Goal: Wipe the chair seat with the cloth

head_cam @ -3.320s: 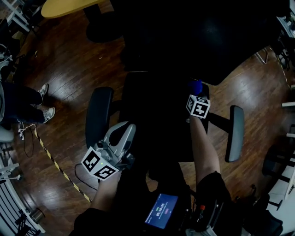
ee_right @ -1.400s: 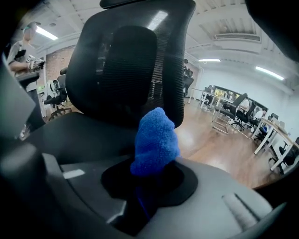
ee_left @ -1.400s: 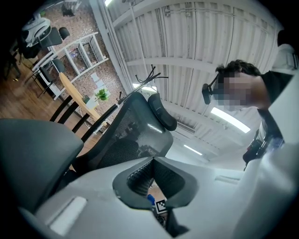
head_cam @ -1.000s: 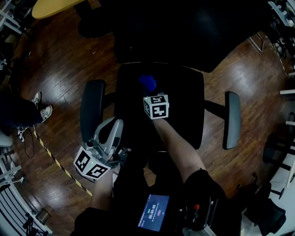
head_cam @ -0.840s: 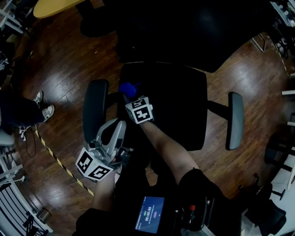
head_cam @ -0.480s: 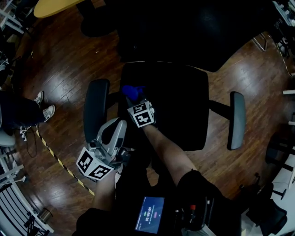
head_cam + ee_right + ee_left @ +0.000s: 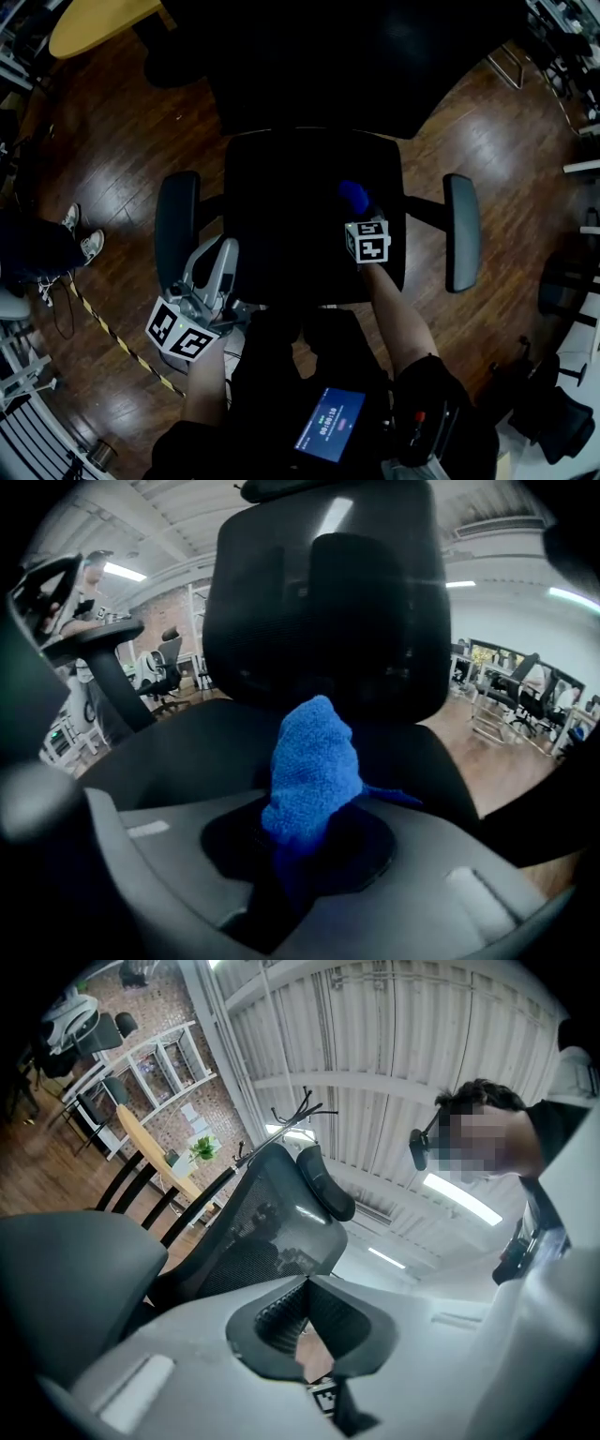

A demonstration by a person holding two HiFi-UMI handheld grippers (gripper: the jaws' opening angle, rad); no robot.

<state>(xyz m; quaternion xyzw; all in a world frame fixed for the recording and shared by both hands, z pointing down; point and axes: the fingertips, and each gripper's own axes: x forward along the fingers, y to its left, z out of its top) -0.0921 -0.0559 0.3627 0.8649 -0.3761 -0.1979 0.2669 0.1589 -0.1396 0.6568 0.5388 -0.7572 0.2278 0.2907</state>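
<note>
The black chair seat (image 7: 291, 220) fills the middle of the head view, with an armrest on each side. My right gripper (image 7: 357, 210) is over the seat's right part, shut on the blue cloth (image 7: 353, 196), which rests on the seat. In the right gripper view the cloth (image 7: 312, 766) bunches up out of the right gripper (image 7: 305, 834), with the seat (image 7: 187, 747) and the backrest (image 7: 323, 602) behind it. My left gripper (image 7: 223, 251) hangs beside the left armrest (image 7: 176, 230), off the seat. In its own view the left gripper (image 7: 305, 1284) has its tips together, holding nothing.
The right armrest (image 7: 461, 232) borders the seat. The tall backrest (image 7: 309, 66) rises at the far side. A yellow tabletop (image 7: 94, 23) sits at the top left. A person's shoes (image 7: 80, 246) and striped floor tape (image 7: 108, 336) lie on the left.
My right gripper has carried the cloth from the seat's left side, near the left armrest, across to its right side. The left gripper has stayed beside the left armrest.
</note>
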